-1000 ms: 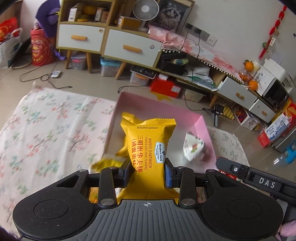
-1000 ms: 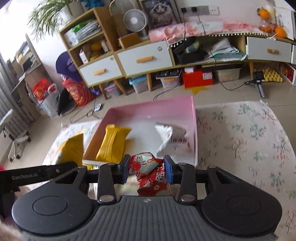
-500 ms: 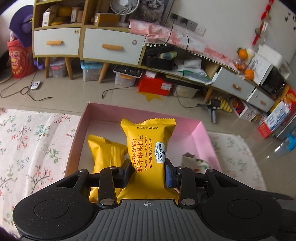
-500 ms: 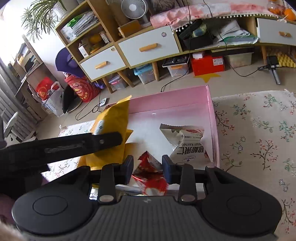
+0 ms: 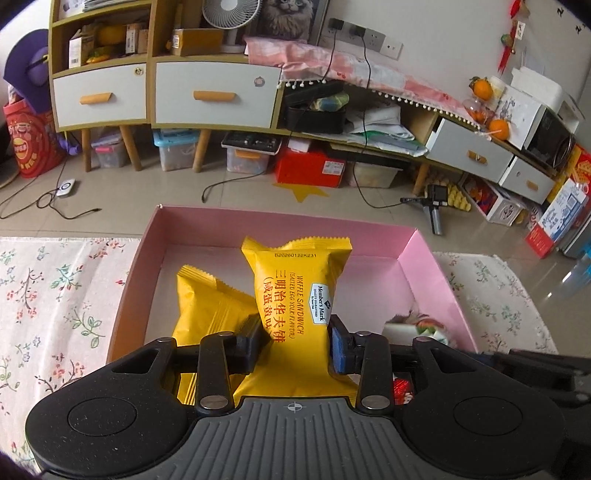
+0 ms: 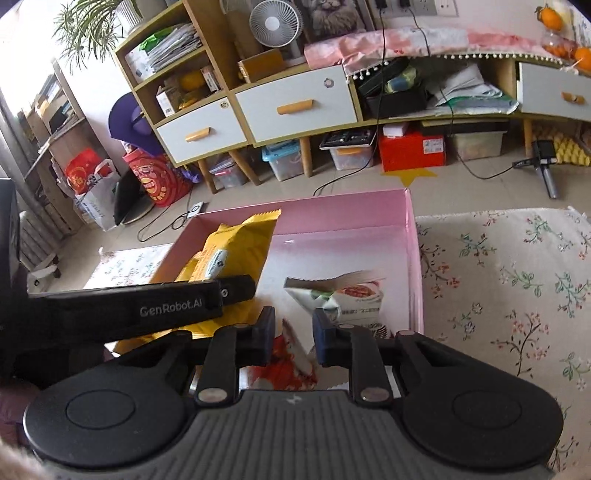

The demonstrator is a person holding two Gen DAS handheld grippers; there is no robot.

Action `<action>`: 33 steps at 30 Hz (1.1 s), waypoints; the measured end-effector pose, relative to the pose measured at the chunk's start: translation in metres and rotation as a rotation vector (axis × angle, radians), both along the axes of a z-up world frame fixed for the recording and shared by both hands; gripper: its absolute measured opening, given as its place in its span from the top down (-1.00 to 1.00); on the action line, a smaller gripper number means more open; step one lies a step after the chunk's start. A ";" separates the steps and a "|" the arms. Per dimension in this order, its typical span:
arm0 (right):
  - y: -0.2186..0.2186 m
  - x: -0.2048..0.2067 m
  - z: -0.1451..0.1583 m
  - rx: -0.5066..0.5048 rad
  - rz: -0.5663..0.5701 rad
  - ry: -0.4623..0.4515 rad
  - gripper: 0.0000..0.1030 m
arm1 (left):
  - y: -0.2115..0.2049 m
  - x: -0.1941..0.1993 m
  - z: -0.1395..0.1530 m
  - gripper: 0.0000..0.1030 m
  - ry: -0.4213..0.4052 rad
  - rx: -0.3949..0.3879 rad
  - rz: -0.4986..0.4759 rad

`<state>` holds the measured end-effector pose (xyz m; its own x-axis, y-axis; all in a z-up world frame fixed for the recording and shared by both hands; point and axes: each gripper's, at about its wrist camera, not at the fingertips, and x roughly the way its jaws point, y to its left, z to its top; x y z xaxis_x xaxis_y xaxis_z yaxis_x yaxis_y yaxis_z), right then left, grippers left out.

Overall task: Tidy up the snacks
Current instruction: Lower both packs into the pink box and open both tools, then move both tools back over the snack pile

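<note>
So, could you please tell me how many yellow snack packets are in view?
2: one yellow packet is gripped upright by the left hand-held gripper over the pink box; the other lies inside on its left. More may be hidden.

Probably home, sideboard (image 5: 166,92), fan (image 5: 225,14) (cluttered)

Since a second ago I've carried the left gripper (image 5: 293,338) in from the floral cloth (image 5: 55,295) to over the pink box (image 5: 280,221); its yellow waffle pack (image 5: 295,291) now hangs above the second yellow pack (image 5: 210,306) lying inside. Right gripper (image 6: 293,341): its fingers have parted, and the red snack packet (image 6: 284,365) has dropped from between them to sit below, blurred. White-green packet (image 6: 343,295) now reads nearer in the right wrist view. The left gripper's body now crosses that view's left half.
</note>
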<state>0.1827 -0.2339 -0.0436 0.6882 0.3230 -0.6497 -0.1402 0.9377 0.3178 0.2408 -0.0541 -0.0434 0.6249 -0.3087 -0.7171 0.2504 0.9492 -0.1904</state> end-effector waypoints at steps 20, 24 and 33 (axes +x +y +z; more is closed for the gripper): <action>-0.011 -0.012 0.027 0.024 -0.021 -0.068 0.36 | 0.009 -0.021 0.019 -0.35 -0.045 0.009 0.008; -0.012 -0.020 0.032 0.006 -0.032 -0.065 -0.19 | 0.012 -0.032 0.027 -0.55 -0.045 0.018 0.019; -0.019 -0.043 0.045 0.001 -0.066 -0.058 -0.67 | 0.020 -0.067 0.045 -0.78 -0.053 0.028 0.034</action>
<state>0.1397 -0.2529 0.0015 0.7447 0.2762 -0.6076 -0.0962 0.9453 0.3118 0.1736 -0.0343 0.0012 0.6721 -0.2670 -0.6907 0.2267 0.9621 -0.1514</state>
